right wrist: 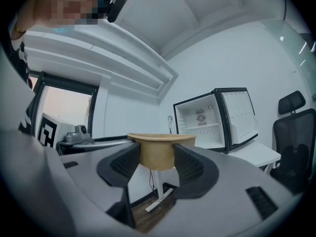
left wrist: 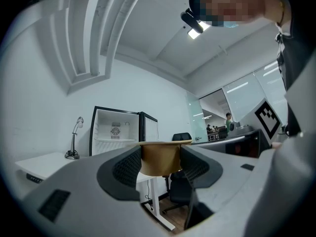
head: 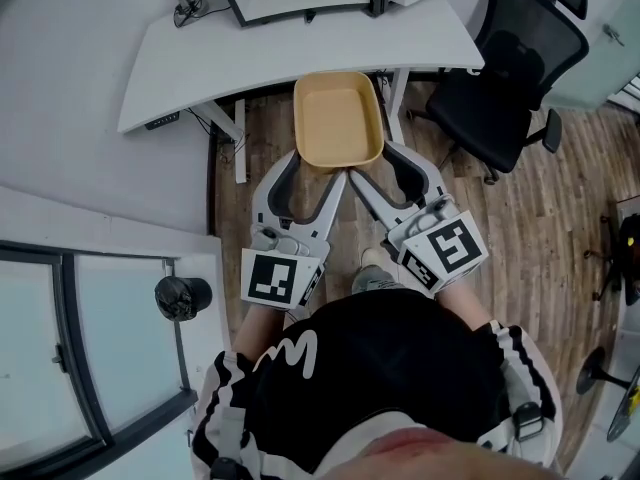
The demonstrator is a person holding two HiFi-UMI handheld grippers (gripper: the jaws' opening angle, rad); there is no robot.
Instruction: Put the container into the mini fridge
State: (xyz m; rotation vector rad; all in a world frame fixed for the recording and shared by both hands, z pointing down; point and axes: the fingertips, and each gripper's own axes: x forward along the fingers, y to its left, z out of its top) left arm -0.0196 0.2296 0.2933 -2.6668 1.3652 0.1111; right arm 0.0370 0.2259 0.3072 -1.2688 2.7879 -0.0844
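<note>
Left gripper point(head: 318, 171) and right gripper point(head: 386, 166) are each clamped on the near rim of the tan container point(head: 338, 118), at its 7 and 5 o'clock corners. The container is held above the floor, long axis running 6 to 12 o'clock in the head view. The open mini fridge point(left wrist: 116, 132) is seen at 10 o'clock of the container in the left gripper view and at 2 o'clock in the right gripper view. It is therefore judged to lie straight ahead, equally near to both.
</note>
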